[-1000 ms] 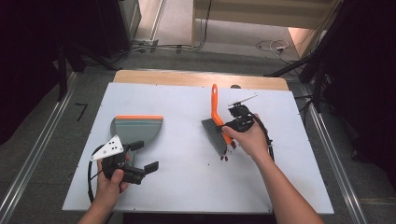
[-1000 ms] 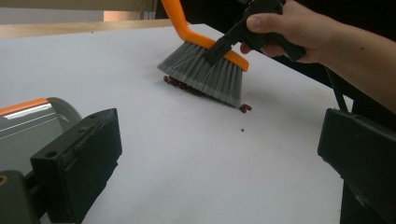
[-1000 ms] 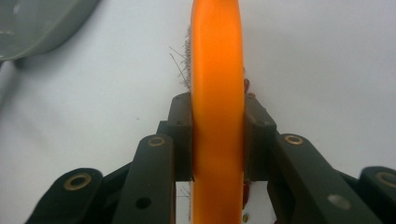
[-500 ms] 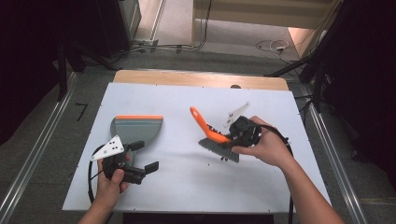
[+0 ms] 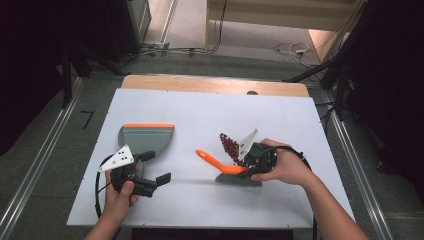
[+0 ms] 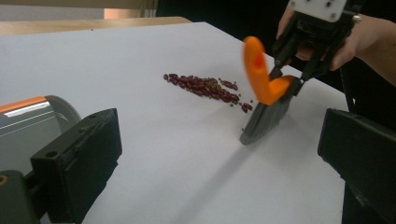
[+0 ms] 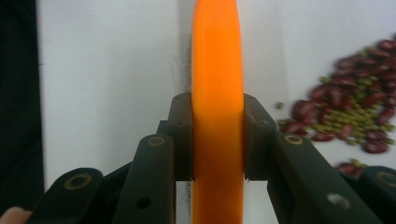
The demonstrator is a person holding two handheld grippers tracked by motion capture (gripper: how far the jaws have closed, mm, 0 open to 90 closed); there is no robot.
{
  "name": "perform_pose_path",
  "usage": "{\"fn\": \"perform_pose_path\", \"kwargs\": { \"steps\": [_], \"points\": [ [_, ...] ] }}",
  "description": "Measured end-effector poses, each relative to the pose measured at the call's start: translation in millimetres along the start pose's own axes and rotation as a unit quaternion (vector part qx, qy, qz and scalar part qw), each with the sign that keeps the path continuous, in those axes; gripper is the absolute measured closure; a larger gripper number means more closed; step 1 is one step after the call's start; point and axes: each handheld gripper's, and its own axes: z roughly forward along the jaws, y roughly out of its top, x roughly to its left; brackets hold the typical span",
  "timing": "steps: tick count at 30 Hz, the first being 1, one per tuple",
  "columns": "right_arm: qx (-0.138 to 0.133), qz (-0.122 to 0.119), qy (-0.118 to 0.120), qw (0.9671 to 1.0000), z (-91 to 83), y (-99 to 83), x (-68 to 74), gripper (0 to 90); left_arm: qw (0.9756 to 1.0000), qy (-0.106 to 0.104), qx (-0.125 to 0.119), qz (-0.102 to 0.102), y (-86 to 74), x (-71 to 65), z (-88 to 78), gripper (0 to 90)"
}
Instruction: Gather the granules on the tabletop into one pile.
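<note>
An orange-handled brush [image 5: 215,161] with dark bristles [image 5: 239,179] rests bristles-down on the white table, its handle pointing left. My right gripper [image 5: 245,167] is shut on the handle [image 7: 217,70], with both pads pressed against its sides. A pile of red and small green beans [image 5: 230,147] lies just beyond the brush, also seen as beans [image 7: 355,116] to the right of the handle. A grey dustpan [image 5: 146,136] with an orange edge sits at the left. My left gripper [image 5: 156,167] stands open just in front of it, nothing between its jaws.
The white tabletop [image 5: 200,110] has bare room in the middle and at the far side. A wooden strip [image 5: 215,82] runs along its far edge. Dark floor and metal rails flank the table on both sides.
My right gripper has moved the brush nearer to the person and turned it, so the handle now points left instead of away. The bean pile has come into sight. The left gripper stayed put.
</note>
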Motion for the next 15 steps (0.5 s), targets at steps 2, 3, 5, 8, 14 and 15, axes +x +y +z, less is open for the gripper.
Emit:
{"fn": "perform_pose_path", "kwargs": {
  "steps": [2, 3, 5, 8, 14, 15],
  "points": [
    [-0.003, -0.004, 0.003, 1.0, 1.4, 0.1, -9.5, 67.9, 1.0, -0.001, 0.0, 0.001, 0.0, -0.2, -0.1, 0.4],
    [-0.003, 0.003, 0.006, 1.0, 1.6, -0.1, -13.8, 67.9, 1.0, 0.0, 0.002, 0.001, 0.0, -0.4, -0.6, 0.4],
    [-0.009, 0.006, -0.002, 0.9999, 1.6, -0.9, -23.4, 67.8, 1.0, -0.001, 0.0, 0.0, -0.1, -0.3, -1.2, 0.4],
    [-0.016, 0.016, -0.001, 0.9997, 1.6, -2.7, -36.3, 67.7, 1.0, 0.0, -0.001, 0.0, 0.1, 0.4, -1.9, 0.4],
    [-0.019, 0.025, -0.01, 0.9995, 0.9, -0.8, -55.9, 67.6, 1.0, 0.0, 0.002, 0.0, -0.1, -0.6, -0.8, 0.4],
    [-0.017, 0.023, -0.01, 0.9996, 0.8, 0.5, -58.0, 67.5, 1.0, 0.0, 0.002, 0.001, -0.2, -0.6, -0.8, 0.4]
  ]
}}
